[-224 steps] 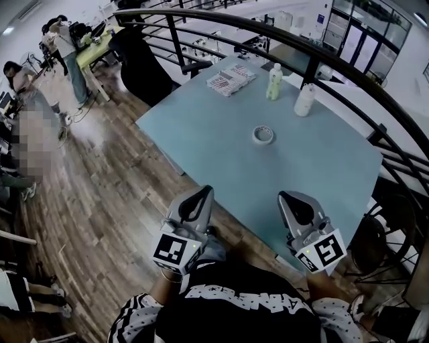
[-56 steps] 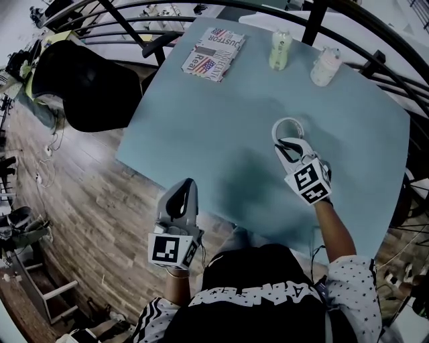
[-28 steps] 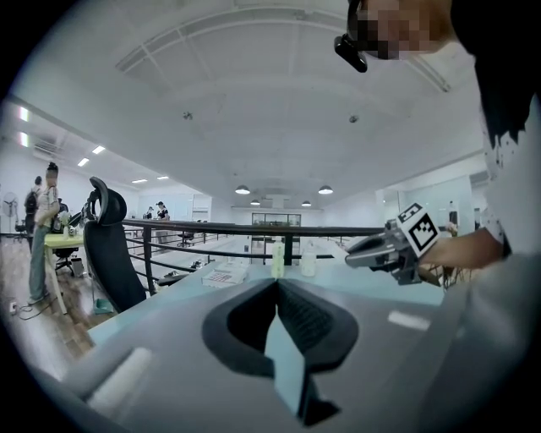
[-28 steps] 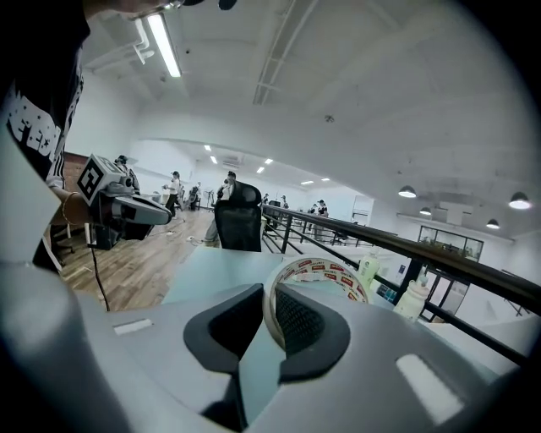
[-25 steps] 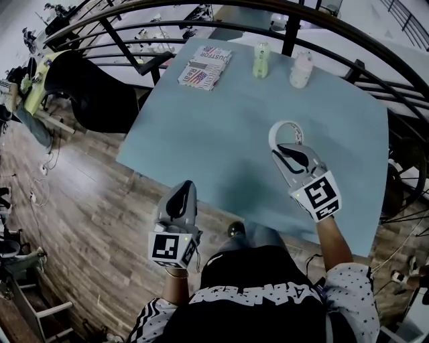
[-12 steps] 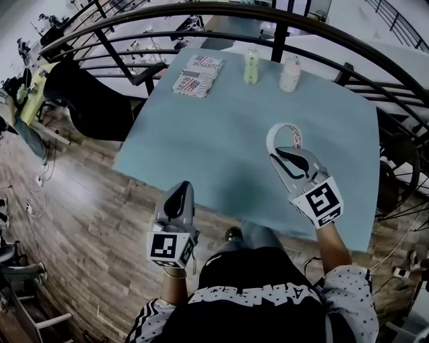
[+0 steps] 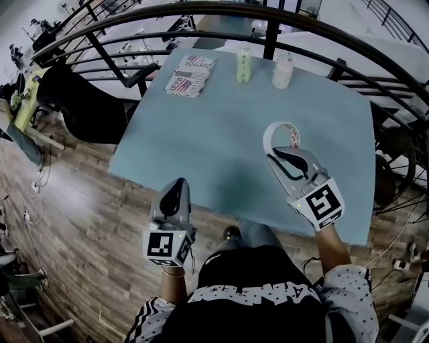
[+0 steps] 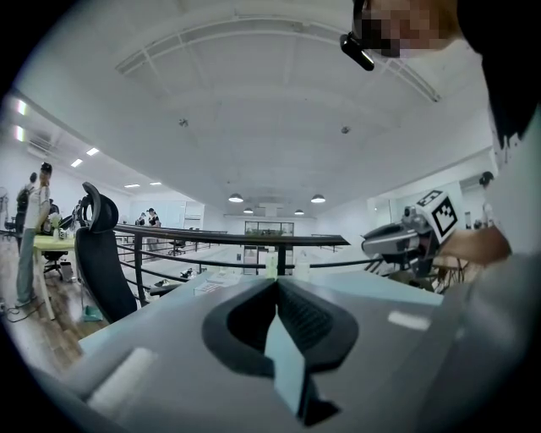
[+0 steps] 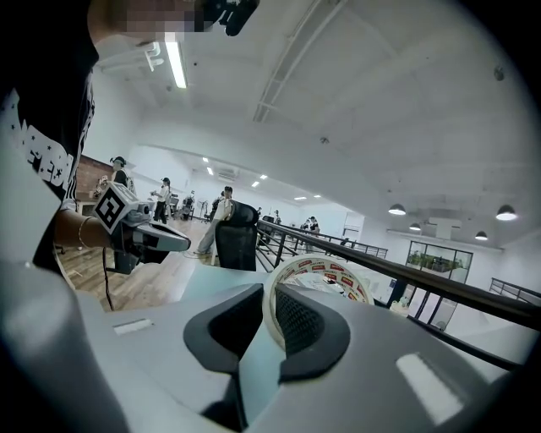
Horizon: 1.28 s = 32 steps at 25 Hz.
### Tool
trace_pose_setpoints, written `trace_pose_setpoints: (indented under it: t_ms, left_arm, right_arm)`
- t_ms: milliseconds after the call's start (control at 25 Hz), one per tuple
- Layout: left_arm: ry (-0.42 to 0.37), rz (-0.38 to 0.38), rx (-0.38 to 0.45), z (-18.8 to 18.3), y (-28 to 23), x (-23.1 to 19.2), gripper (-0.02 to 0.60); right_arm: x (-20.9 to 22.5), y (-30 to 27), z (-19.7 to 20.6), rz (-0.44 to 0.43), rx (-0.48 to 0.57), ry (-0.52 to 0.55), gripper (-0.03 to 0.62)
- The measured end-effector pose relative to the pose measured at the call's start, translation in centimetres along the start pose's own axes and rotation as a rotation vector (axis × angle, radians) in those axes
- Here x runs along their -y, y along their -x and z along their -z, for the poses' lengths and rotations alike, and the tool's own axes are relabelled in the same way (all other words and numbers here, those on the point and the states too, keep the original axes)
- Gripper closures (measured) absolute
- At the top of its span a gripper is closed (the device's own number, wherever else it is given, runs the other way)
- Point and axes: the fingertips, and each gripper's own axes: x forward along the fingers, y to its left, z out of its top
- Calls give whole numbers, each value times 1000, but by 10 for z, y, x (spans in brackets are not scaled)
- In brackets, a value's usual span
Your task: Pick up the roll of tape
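Observation:
My right gripper (image 7: 272, 151) is shut on the near wall of the roll of tape (image 7: 281, 134), a white ring with red print, and holds it tilted above the blue-green table (image 7: 201, 127). In the right gripper view the roll of tape (image 9: 330, 275) stands up between the jaws of the right gripper (image 9: 272, 296), one jaw inside the ring and one outside. My left gripper (image 7: 174, 191) hangs near the table's front edge over the wooden floor. The left gripper (image 8: 275, 286) has its jaws together with nothing between them.
At the table's far side lie a printed packet (image 7: 189, 75), a green bottle (image 7: 242, 65) and a white bottle (image 7: 282, 72). A black railing (image 7: 201, 13) curves behind the table. A black chair (image 7: 74, 100) stands at the left. People stand far off in the room.
My right gripper has risen with the roll of tape, which was flat on the table 2 seconds ago and now hangs tilted above it. The left gripper has stayed in place.

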Motion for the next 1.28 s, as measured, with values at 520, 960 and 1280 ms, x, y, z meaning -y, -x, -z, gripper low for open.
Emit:
trace_pose_setpoints:
  t_ms: [520,960,1280]
  left_arm:
    - [1,47,4,-1,-12,10,581]
    - [9,86,14,-1,-25,14,581]
    - [15,86,10,-4,-36,17,581]
  right_arm:
    - [0,6,6,21,-22,7,542]
    - [7,13,9,55,-37,3,542]
    - [22,13,9,62,-36,-10,542]
